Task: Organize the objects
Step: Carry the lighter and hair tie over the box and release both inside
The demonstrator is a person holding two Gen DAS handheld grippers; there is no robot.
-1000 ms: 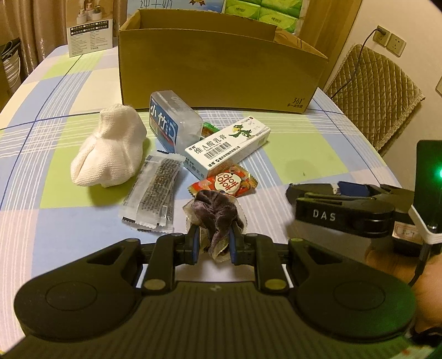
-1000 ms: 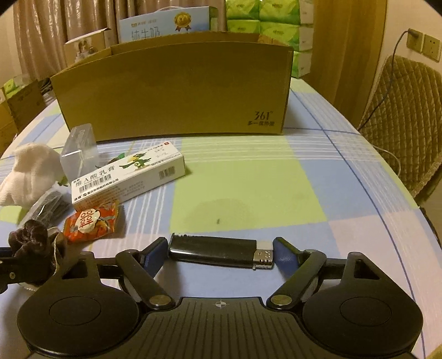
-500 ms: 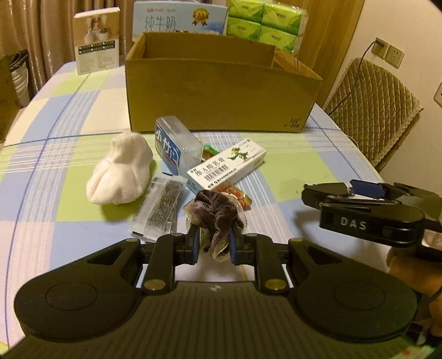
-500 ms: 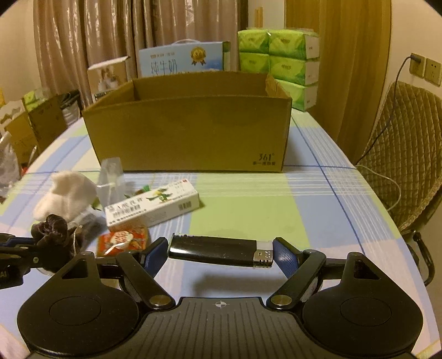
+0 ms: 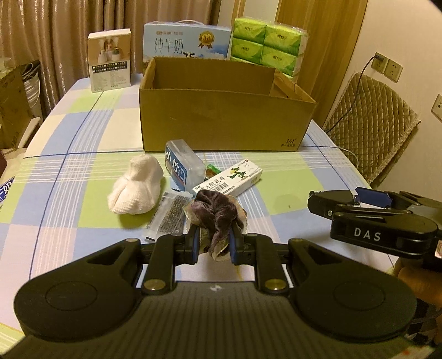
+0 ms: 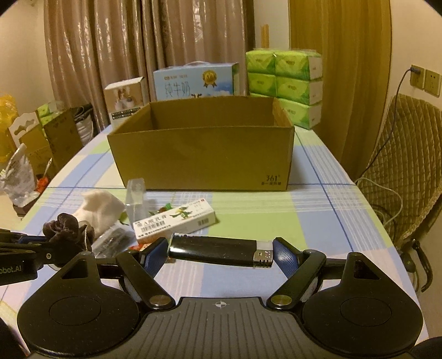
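Your left gripper [image 5: 212, 244] is clamped on a dark purple velvet scrunchie [image 5: 216, 212]; it sits bunched between the blue pads, with most of it bulging above the fingertips, lifted off the table. Your right gripper [image 6: 219, 252] is closed on a black lighter [image 6: 214, 251], held lengthwise across the gap, metal cap toward the right finger, base against the left pad. In the left view the right gripper [image 5: 356, 204] sits to the right at about the same height, well apart from the scrunchie.

Beyond the scrunchie, loose items lie on the table: a white ointment box with a green crocodile print [image 5: 230, 181], a clear plastic floss-pick case with a blue label [image 5: 183, 164], a white rolled cloth [image 5: 136, 189], a clear sachet with dark contents [image 5: 170, 216], and a small green wrapper [image 5: 212, 168] tucked between case and ointment box. An orange snack packet edge [image 6: 138, 246] peeks out by the right gripper's left finger.

Behind them, an open brown cardboard box [image 5: 221, 121] stands upright; its inside bottom is hidden. The table has a checked blue, green and white cloth [image 5: 69, 176]. At the far end there's a blue milk carton case [image 5: 186, 42], green tissue packs [image 5: 266, 44] and a small white product box [image 5: 109, 59]. A quilted chair [image 5: 370, 121] is at right, with wall sockets [image 5: 386, 66] and beige curtains [image 5: 63, 24].
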